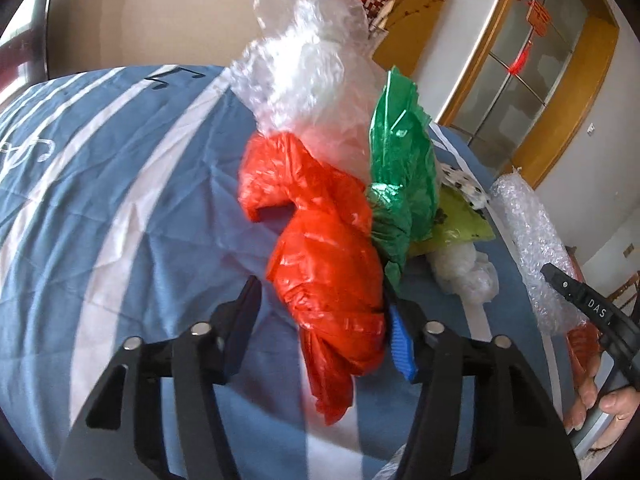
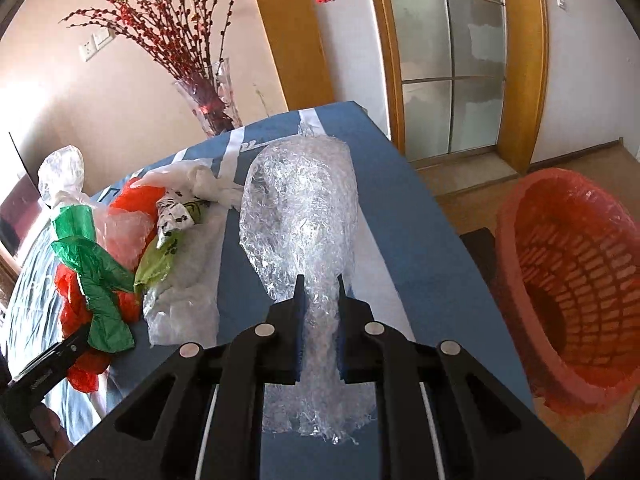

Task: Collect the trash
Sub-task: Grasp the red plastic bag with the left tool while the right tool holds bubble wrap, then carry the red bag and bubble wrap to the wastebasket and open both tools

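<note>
A crumpled red plastic bag (image 1: 324, 248) lies on the blue striped cloth (image 1: 120, 200), with a green bag (image 1: 400, 168) and a clear bag (image 1: 308, 72) bunched against it. My left gripper (image 1: 324, 304) stands open around the red bag's near end. Its right pad touches the bag, while the left finger stays apart from it. My right gripper (image 2: 320, 292) is shut on the neck of a bubble wrap bundle (image 2: 300, 208) near the table's right edge. A red-lined mesh basket (image 2: 516, 208) stands on the floor to the right, below the table.
More trash lies between the two grippers: a white bag (image 2: 184, 292), a yellow-green packet (image 2: 156, 264) and a spotted wrapper (image 2: 172, 216). A glass vase of red branches (image 2: 212, 104) stands at the table's far edge. A glazed wooden door (image 2: 448, 60) is behind.
</note>
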The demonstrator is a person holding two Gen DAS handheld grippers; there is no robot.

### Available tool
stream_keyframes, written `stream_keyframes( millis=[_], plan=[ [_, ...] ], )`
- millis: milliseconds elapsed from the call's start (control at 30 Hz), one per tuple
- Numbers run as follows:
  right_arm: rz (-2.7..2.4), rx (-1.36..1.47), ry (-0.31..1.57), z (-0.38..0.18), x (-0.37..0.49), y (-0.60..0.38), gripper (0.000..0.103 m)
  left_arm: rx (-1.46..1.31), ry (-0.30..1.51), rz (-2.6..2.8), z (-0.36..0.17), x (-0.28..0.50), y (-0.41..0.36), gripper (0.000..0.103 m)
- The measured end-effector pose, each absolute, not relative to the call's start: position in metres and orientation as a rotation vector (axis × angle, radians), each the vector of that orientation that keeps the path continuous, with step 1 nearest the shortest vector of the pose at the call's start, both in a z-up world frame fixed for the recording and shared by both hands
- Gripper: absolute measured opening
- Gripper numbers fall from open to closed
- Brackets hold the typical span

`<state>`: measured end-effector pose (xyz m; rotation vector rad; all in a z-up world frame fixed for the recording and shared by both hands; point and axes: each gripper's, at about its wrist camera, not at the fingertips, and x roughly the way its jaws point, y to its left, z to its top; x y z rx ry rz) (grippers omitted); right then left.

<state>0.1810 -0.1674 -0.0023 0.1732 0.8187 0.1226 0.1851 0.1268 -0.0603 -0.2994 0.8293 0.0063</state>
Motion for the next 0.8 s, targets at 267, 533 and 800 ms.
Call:
stream_keyframes(
  millis=[267, 533, 800],
  plan=[
    [0.104, 0.182, 0.808, 0.002, 0.172, -0.179, 0.013, -0.299, 0.815, -0.017, -0.057, 0.178, 0.128, 0.035],
    [0.110, 0.182, 0.787, 0.009, 0.160, -0.185, 0.013, -0.287, 0.770, 0.011, -0.037, 0.153, 0.136, 0.035],
    [0.117, 0.181, 0.754, 0.019, 0.145, -0.191, 0.013, -0.276, 0.699, -0.020, -0.005, 0.134, 0.127, 0.035]
  ],
)
